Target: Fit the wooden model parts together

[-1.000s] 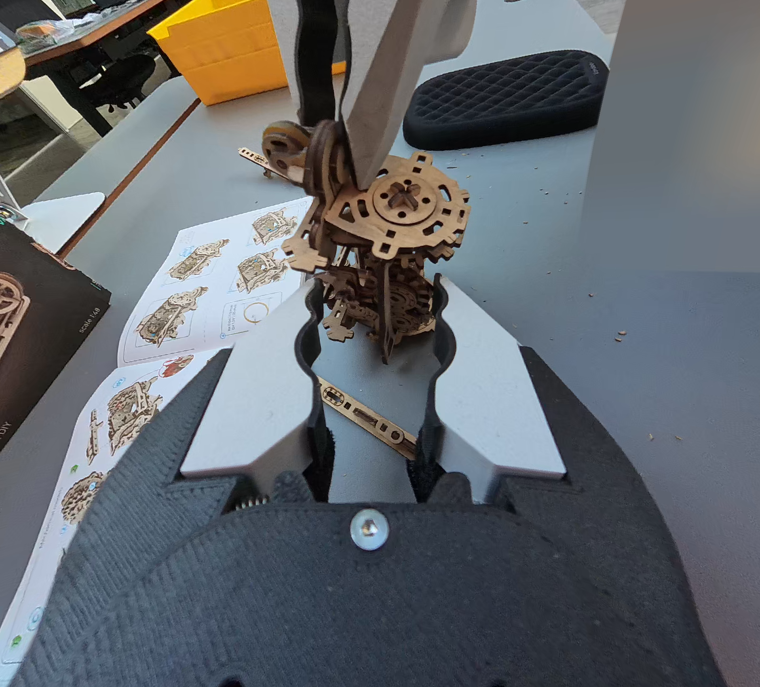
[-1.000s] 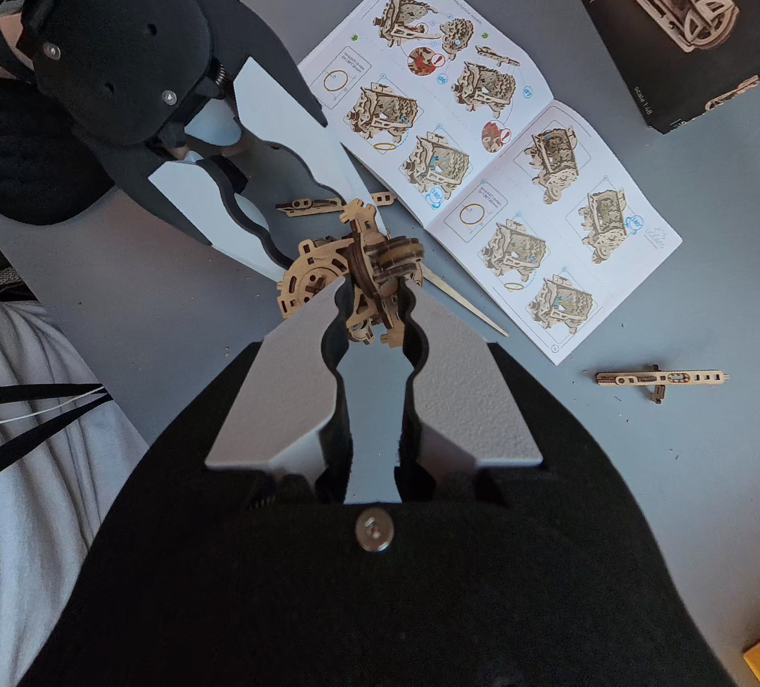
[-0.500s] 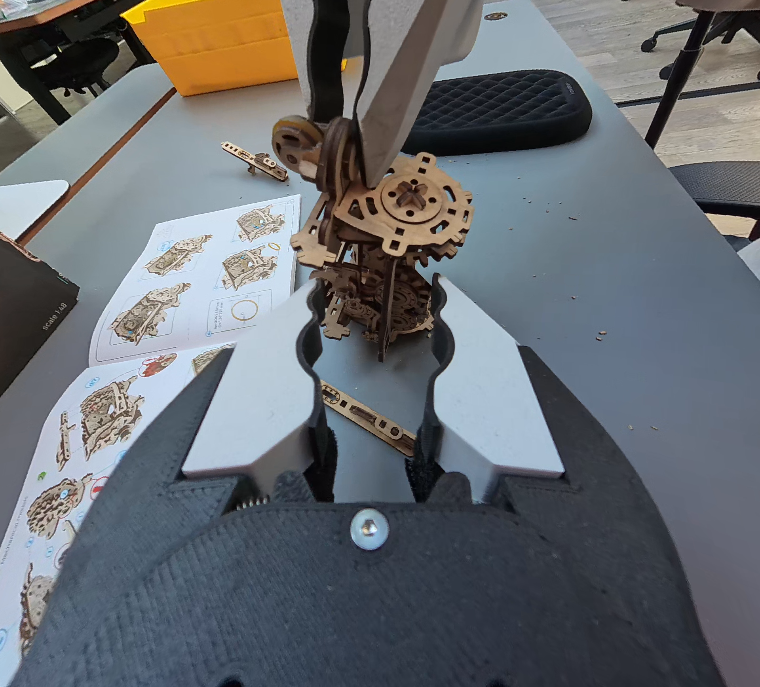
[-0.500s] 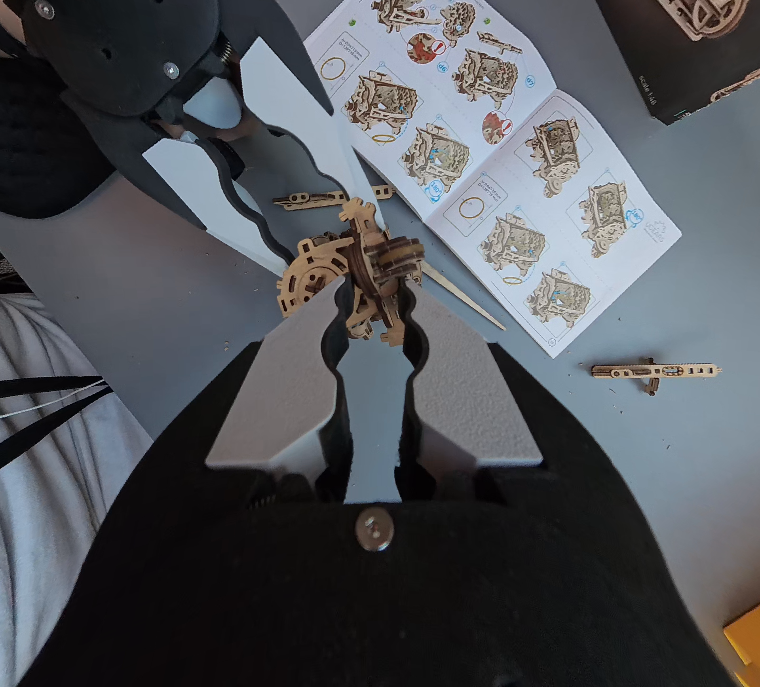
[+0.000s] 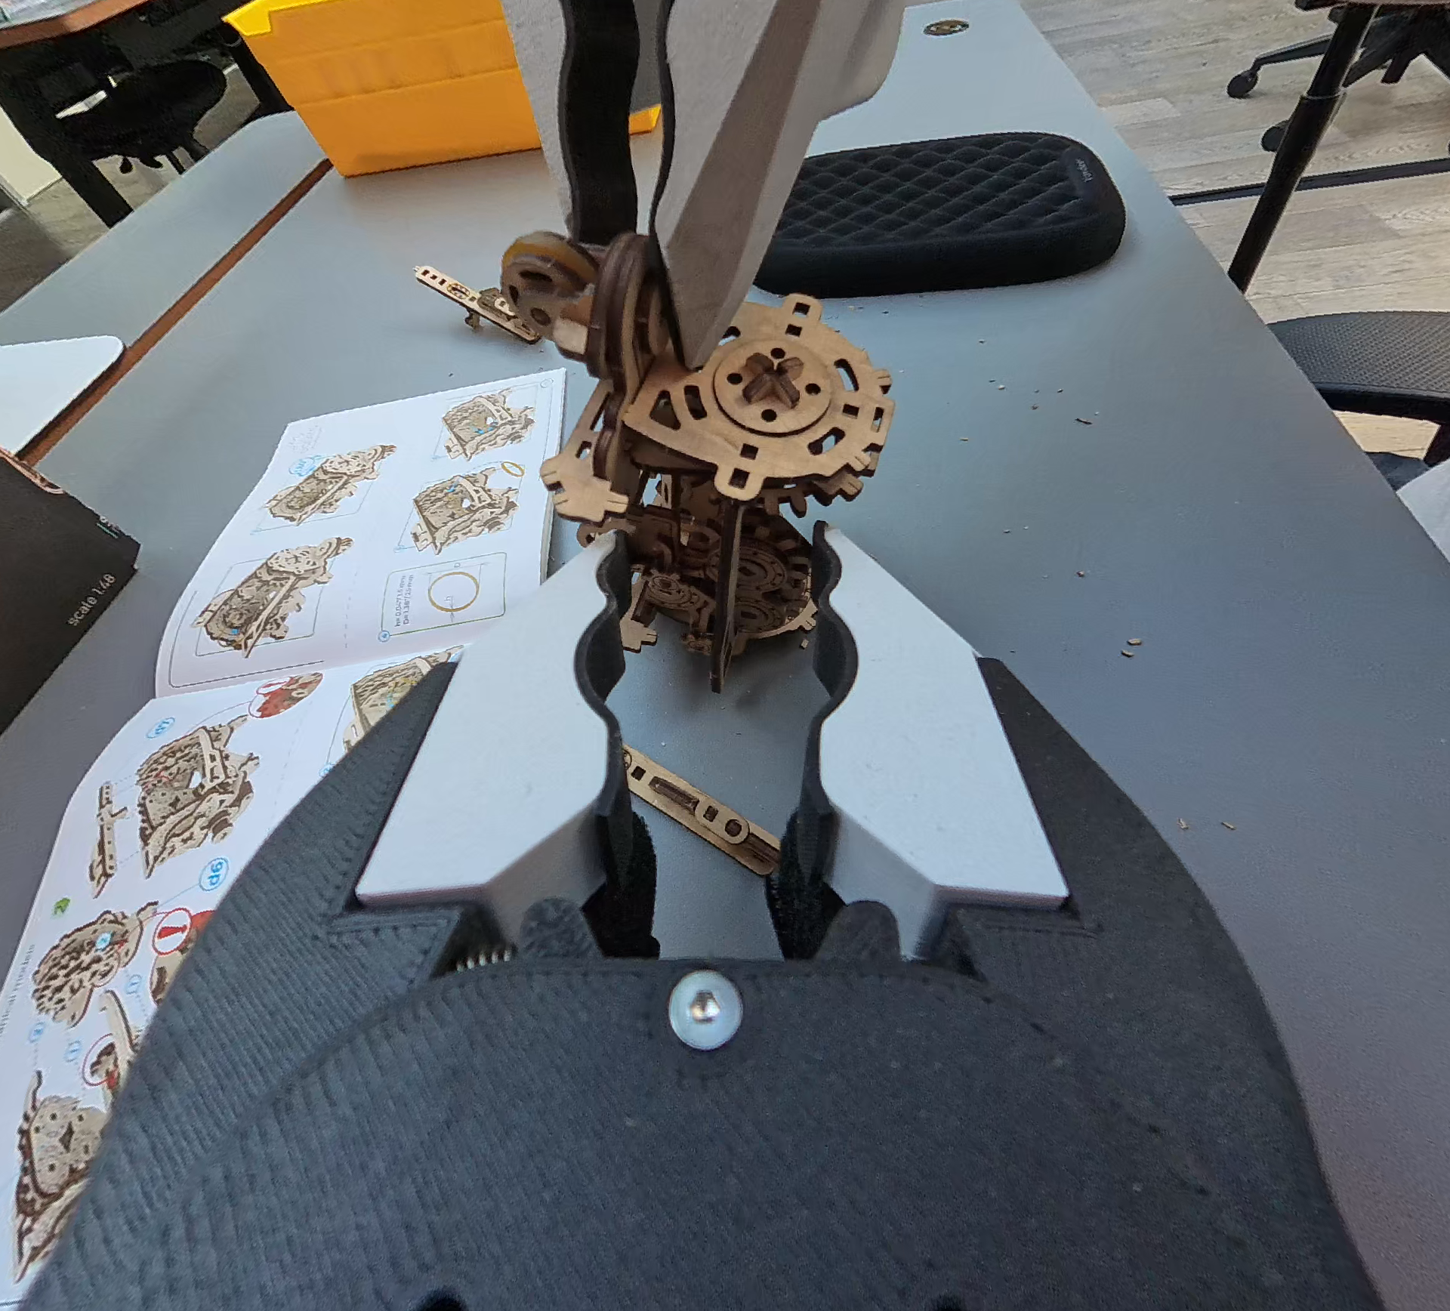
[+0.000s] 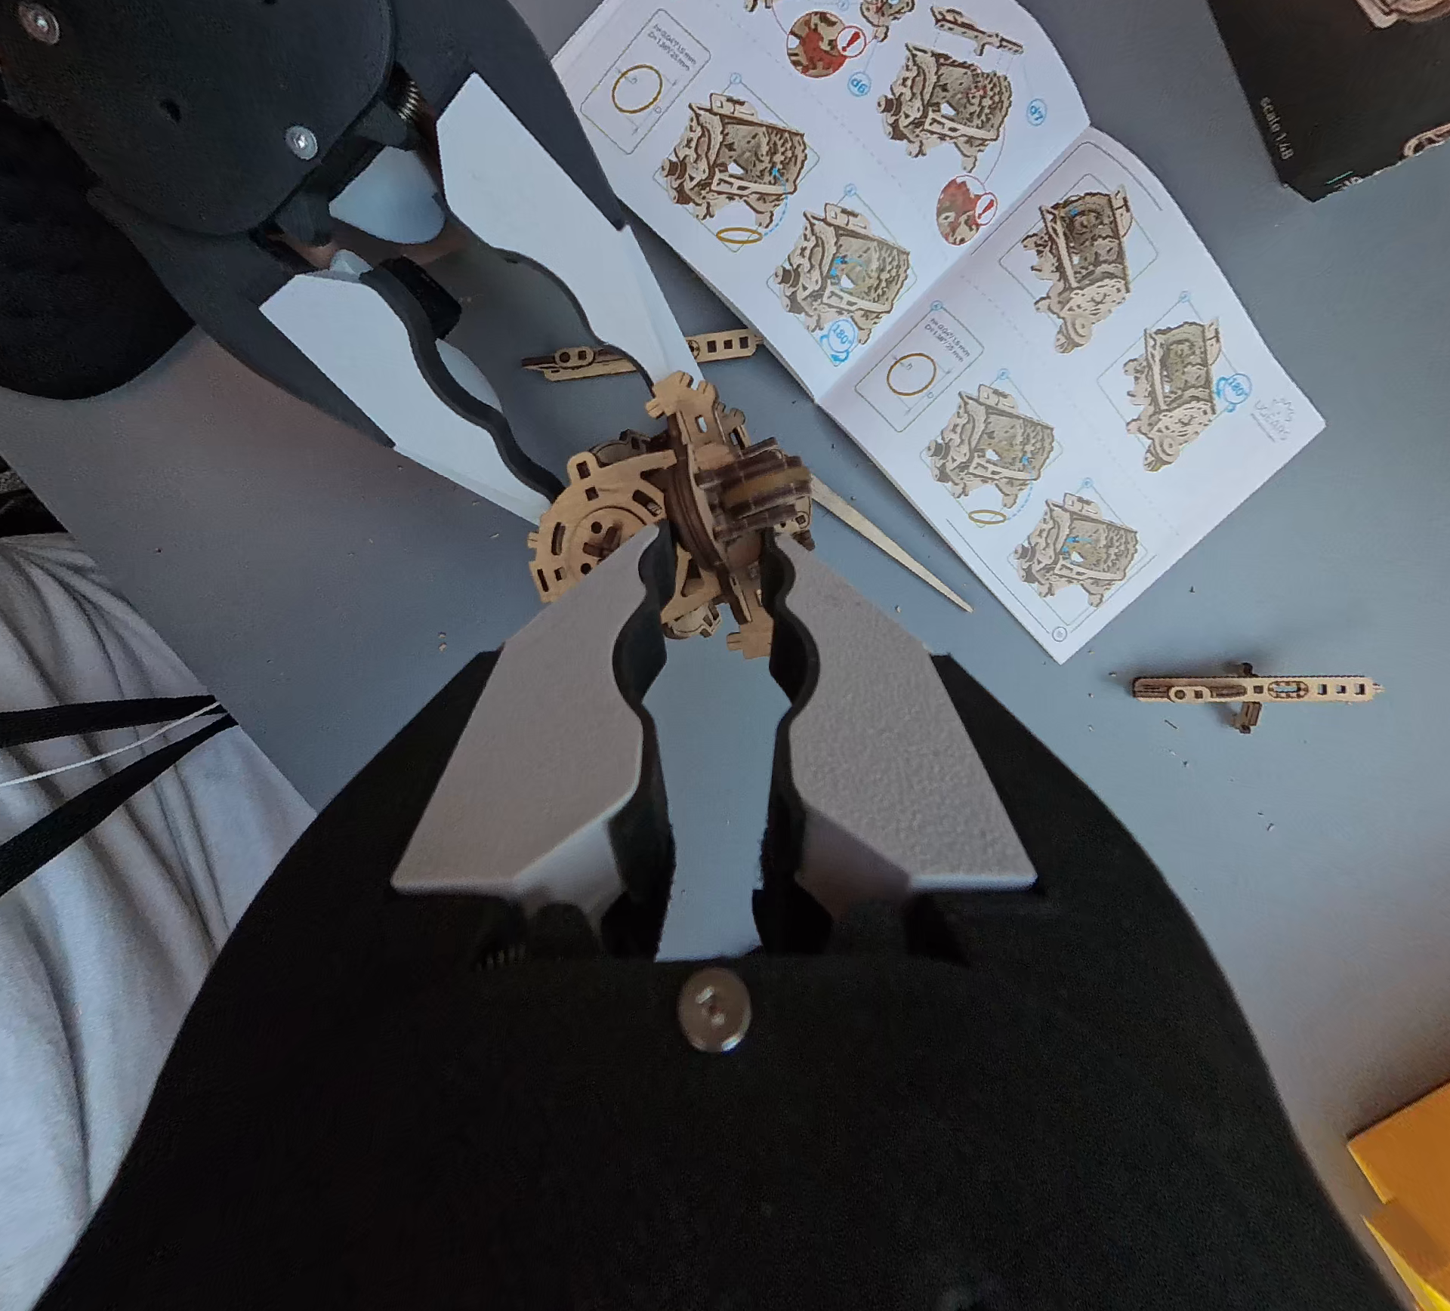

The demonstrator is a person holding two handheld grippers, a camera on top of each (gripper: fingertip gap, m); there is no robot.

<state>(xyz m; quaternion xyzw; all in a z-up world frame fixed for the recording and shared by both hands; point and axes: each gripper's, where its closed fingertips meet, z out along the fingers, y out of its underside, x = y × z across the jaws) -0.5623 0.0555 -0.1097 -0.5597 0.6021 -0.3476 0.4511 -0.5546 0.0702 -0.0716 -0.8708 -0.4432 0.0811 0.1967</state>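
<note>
A wooden gear model (image 5: 753, 426) is held above the grey table (image 5: 1098, 567). My left gripper (image 5: 714, 551) is shut on the model's lower part, one fingertip on each side. My right gripper (image 5: 628, 277) comes down from above and is shut on the model's upper wheel part. In the right wrist view my right gripper (image 6: 714, 551) clamps the model (image 6: 690, 512), and my left gripper (image 6: 608, 434) reaches in from the upper left, its tips against the gear disc.
A loose wooden strip (image 5: 690, 810) lies under the left fingers. Another wooden part (image 6: 1255, 693) and a thin pointed stick (image 6: 887, 544) lie nearby. An open instruction booklet (image 5: 353, 528), a black box (image 6: 1295, 18), a yellow bin (image 5: 392, 73) and a black quilted pad (image 5: 941, 206) sit around. One gripper's finger ends stand about 5 centimeters off the other's. The left tips stand about 9 centimeters off the thin pointed stick (image 6: 887, 544).
Both grippers keep the same hold on the model and their jaw gaps are unchanged. The left wrist view has swung, so the table's right edge and chairs now show.
</note>
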